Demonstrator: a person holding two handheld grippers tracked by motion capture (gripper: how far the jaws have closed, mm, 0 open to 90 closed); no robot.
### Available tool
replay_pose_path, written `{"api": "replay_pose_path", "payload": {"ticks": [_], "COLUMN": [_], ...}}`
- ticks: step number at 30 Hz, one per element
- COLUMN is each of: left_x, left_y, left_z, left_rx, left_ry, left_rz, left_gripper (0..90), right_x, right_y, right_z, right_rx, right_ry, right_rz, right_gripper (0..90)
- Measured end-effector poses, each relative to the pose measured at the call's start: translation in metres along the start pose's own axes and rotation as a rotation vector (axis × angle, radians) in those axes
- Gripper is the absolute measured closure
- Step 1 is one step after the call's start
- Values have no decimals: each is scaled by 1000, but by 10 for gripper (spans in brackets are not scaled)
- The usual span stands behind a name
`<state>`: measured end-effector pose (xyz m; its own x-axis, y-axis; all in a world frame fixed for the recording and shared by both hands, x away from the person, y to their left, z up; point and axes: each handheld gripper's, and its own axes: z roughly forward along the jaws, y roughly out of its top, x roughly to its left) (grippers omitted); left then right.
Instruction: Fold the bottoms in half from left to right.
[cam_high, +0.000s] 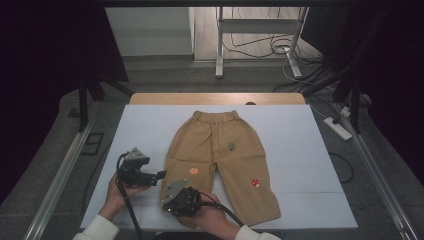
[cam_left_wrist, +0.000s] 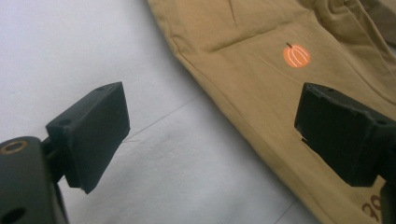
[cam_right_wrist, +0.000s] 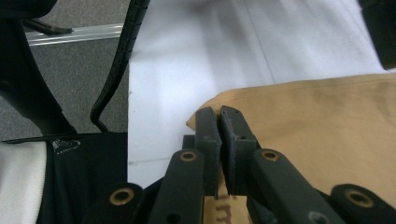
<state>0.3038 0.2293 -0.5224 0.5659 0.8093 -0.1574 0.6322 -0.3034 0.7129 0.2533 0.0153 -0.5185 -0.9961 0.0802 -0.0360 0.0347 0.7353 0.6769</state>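
Tan cotton trousers (cam_high: 220, 160) with an elastic waistband lie flat on the white tabletop (cam_high: 300, 150), bearing small pumpkin, tree and mushroom patches. Right tongs (cam_right_wrist: 219, 122) are clamped on the hem corner of one leg. Left tongs (cam_left_wrist: 210, 135) hover agape beside that leg's outer seam.

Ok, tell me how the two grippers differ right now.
The left gripper has its jaws spread wide with nothing between them; the right gripper is shut on the trousers, pinching the hem corner of one leg. The left gripper hovers over the white sheet beside the trousers; the right sits at the trouser leg's bottom edge. Both have black jaws and are hand-held.
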Motion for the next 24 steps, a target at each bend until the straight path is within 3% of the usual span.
{"api": "replay_pose_path", "payload": {"ticks": [9,24], "left_x": [0,13], "left_y": [15,48], "left_z": [6,30], "left_rx": [0,4], "left_ry": [-11,-36], "left_rz": [-7,-15], "left_gripper": [110,145], "right_x": [-2,-2], "right_y": [-11,-12], "right_z": [-18,-19], "right_rx": [-24,-32], "right_ry": [-7,0], "right_rz": [1,6], "right_gripper": [859,859]}}
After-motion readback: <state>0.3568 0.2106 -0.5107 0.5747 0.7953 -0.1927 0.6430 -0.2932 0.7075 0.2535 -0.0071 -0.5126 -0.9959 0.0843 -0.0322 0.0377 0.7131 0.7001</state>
